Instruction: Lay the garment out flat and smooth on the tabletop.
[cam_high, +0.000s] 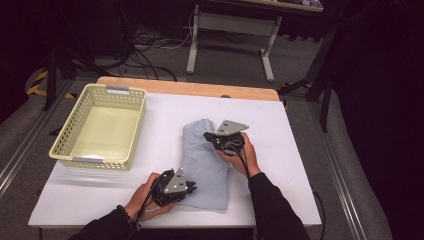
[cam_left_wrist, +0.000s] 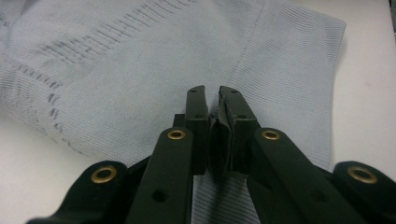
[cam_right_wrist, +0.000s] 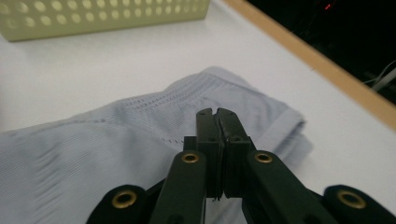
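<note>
A light blue knitted garment (cam_high: 205, 165) lies folded in a long strip on the white table (cam_high: 285, 150), its far end bunched up. My left gripper (cam_high: 192, 188) rests at the garment's near left edge, jaws shut. In the left gripper view the shut tips (cam_left_wrist: 212, 93) lie low over the cloth (cam_left_wrist: 140, 70), and no fabric shows between the pads. My right gripper (cam_high: 206, 135) hovers over the garment's far part, also shut. From the right gripper view its tips (cam_right_wrist: 215, 112) point across the mesh band of the garment (cam_right_wrist: 116, 135), with nothing visibly pinched.
A pale yellow perforated basket (cam_high: 140, 120) stands at the table's far left, and its wall (cam_right_wrist: 93, 18) appears beyond the garment in the right gripper view. A wooden strip (cam_high: 190, 87) runs along the table's far edge. White tabletop lies to the right of the garment.
</note>
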